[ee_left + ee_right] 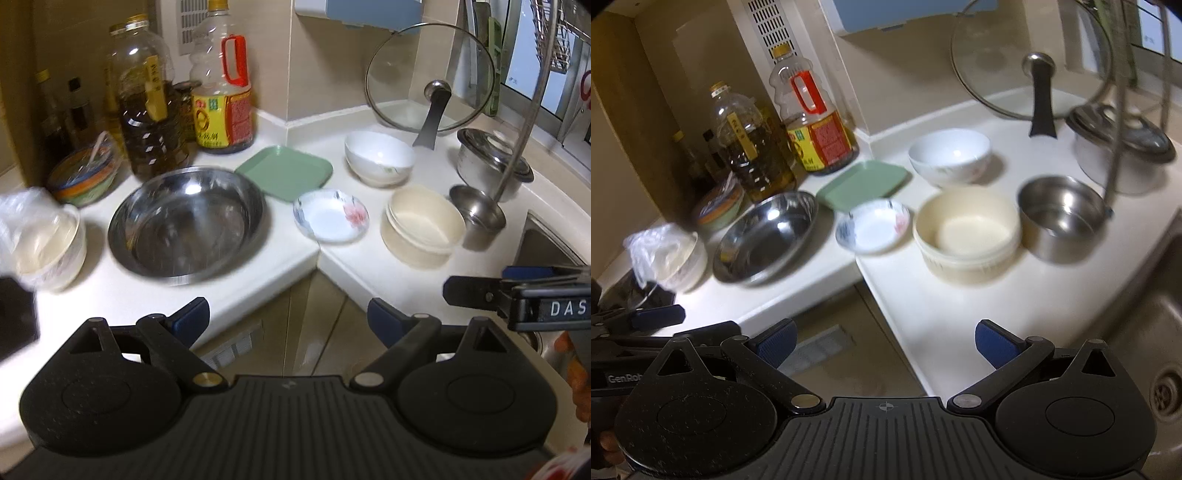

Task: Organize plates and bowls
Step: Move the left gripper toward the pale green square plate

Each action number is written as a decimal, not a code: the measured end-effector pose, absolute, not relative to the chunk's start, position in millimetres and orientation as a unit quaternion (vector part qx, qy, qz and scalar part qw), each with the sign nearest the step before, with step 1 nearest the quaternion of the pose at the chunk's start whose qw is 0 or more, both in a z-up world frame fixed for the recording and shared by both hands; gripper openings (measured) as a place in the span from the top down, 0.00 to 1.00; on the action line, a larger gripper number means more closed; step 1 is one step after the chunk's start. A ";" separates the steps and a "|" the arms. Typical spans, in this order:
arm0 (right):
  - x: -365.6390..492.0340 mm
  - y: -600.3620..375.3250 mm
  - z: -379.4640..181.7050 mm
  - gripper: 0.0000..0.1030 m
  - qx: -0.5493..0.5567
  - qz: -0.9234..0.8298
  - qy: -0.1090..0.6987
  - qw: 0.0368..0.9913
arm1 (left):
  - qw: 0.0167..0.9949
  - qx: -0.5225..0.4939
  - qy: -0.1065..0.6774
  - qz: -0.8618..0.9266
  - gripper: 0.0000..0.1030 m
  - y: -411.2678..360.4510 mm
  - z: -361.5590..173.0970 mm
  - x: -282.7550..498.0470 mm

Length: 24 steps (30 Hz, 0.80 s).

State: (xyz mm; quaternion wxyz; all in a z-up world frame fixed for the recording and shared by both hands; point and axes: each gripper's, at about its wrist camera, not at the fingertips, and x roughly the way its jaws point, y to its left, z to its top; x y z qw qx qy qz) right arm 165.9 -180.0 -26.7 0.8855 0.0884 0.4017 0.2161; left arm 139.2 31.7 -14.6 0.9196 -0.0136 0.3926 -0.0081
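Bowls and plates sit spread across the white corner counter (110, 291). Steel bowl (188, 225) on the left stretch, green plate (284, 171) just behind it, floral dish (330, 216) right at the inner corner. White bowl (378, 158) sits further back, cream bowl (423, 225) in front of it, touching or nearly touching the ladle (478, 214). Far left, another bowl (51, 247) under what looks like a plastic bag, too blurred to be sure. Left gripper (288, 317) hangs short of the counter edge, jaws wide apart, nothing between them. Right gripper (884, 341) likewise, spread wide and empty, hovering at the counter's front edge beside the sink (1145, 332).
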 end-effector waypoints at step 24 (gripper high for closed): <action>329.2 -98.9 -36.9 0.13 0.120 0.158 0.430 0.881 | 0.903 0.031 0.418 -0.095 0.15 119.4 -23.1 316.3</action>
